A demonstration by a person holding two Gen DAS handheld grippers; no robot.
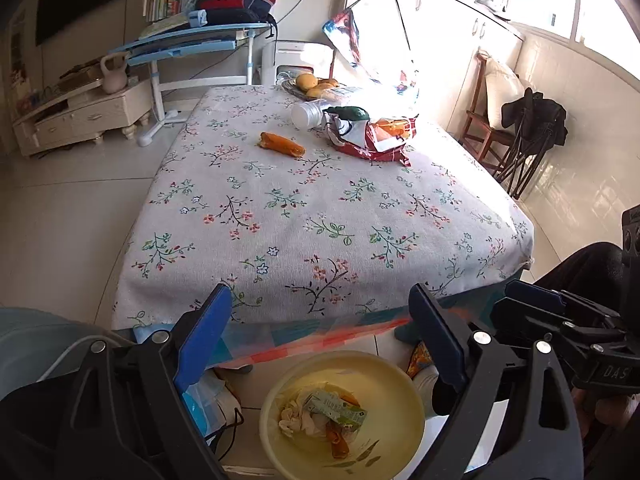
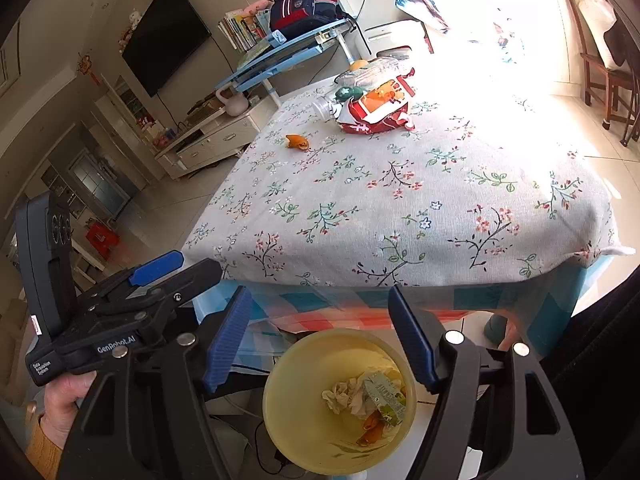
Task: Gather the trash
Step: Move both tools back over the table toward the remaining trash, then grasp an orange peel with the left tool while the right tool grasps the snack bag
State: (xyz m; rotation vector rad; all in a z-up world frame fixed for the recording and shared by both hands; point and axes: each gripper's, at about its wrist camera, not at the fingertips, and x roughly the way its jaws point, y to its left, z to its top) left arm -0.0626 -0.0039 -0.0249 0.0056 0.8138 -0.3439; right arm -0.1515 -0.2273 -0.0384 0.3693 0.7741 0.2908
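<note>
A yellow bin [image 1: 280, 436] stands on the floor below the table's near edge, also in the right wrist view [image 2: 296, 420]. It holds crumpled tissue, a small carton and orange peel. My left gripper [image 1: 320, 344] is open and empty above the bin. My right gripper [image 2: 320, 344] is open and empty above it too. An orange peel [image 1: 282, 144] lies on the flowered tablecloth [image 1: 320, 220], also seen in the right wrist view [image 2: 297, 142]. A red snack bag [image 1: 372, 140] [image 2: 376, 114] and a plastic bottle [image 1: 310, 114] lie at the far end.
A plate of oranges [image 1: 314, 82] and a green item [image 1: 348, 113] sit near the bag. A blue desk [image 1: 192, 44] with a backpack and a TV cabinet [image 1: 80, 114] stand at the back left. A wooden chair [image 1: 492, 120] stands at the right.
</note>
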